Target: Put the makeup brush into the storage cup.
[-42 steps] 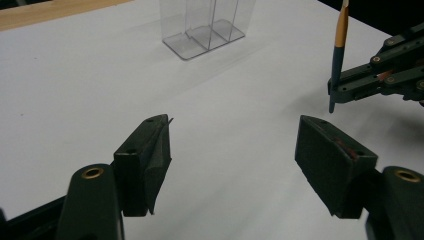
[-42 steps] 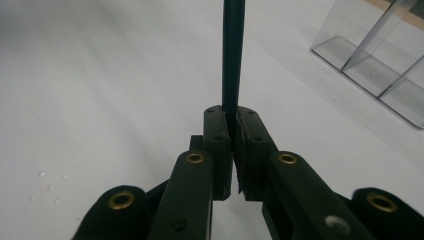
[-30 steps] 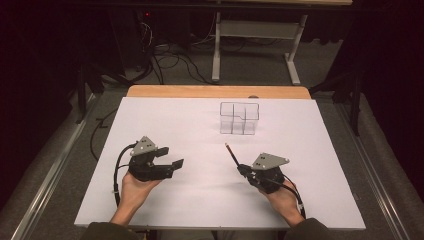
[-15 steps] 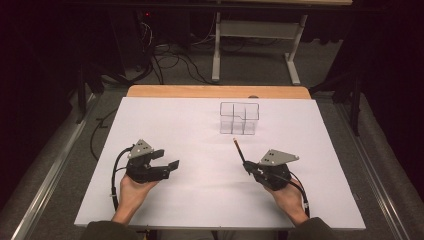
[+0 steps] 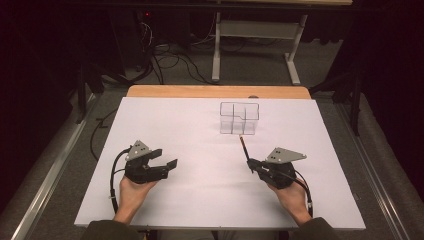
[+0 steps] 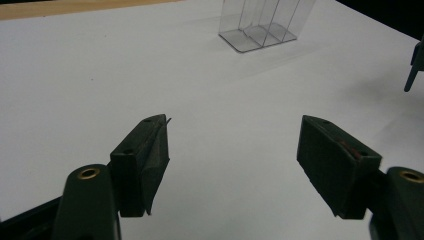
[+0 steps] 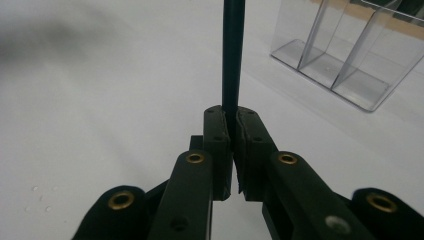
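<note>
Right gripper [image 5: 251, 165], clamped tight on the dark pencil [image 5: 244, 148] at lower right of centre, has carried it nearer the clear organizer [image 5: 239, 118], so I judge insertion comes next.

1. Pencil [image 7: 233, 55]: in the right gripper view its upper end is cut off by the top edge; its lower part is hidden between the closed jaws of the right gripper [image 7: 232, 117].
2. Clear organizer [image 6: 264, 22]: top cut off in the left gripper view; far corner cut off in the right gripper view.
3. Forearms: cut off at the bottom edge of the high view.
4. Pencil tip: too small to tell in the high view.
</note>
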`<control>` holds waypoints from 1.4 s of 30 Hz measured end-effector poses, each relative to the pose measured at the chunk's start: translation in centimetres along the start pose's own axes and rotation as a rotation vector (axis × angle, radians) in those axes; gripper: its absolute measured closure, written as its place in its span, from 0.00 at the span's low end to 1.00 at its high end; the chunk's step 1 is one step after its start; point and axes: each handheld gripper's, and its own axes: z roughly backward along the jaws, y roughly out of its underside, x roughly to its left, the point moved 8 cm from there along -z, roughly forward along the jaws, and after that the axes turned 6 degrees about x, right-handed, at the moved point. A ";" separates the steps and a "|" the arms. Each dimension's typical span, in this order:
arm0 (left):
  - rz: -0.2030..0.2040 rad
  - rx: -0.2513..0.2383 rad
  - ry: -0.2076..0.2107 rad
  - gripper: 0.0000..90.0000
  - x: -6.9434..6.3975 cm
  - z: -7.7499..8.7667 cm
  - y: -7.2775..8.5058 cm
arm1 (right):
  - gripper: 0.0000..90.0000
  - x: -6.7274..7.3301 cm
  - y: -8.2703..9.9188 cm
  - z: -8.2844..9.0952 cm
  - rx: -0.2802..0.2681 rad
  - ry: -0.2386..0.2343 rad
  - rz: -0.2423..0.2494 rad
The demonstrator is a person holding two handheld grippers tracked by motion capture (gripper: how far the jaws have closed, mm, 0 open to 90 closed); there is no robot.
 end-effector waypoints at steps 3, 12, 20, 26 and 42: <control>0.001 0.001 0.001 0.33 0.0 -0.1 0.0 | 0.96 -0.3 -0.1 0.2 -0.010 -0.002 -0.008; 0.005 0.013 -0.002 0.34 0.1 -0.4 0.3 | 0.96 -1.9 -0.2 0.8 -0.026 -0.005 -0.066; 0.003 0.010 -0.001 0.34 0.0 -0.5 0.3 | 0.96 -2.9 -0.4 1.4 -0.036 -0.003 -0.090; 0.001 0.005 -0.001 0.34 -0.1 -0.5 0.3 | 0.96 -3.5 -0.8 1.7 -0.043 0.002 -0.105; 0.008 0.004 -0.005 0.34 0.0 -0.5 0.3 | 0.96 -5.1 -2.2 2.0 -0.052 0.025 -0.131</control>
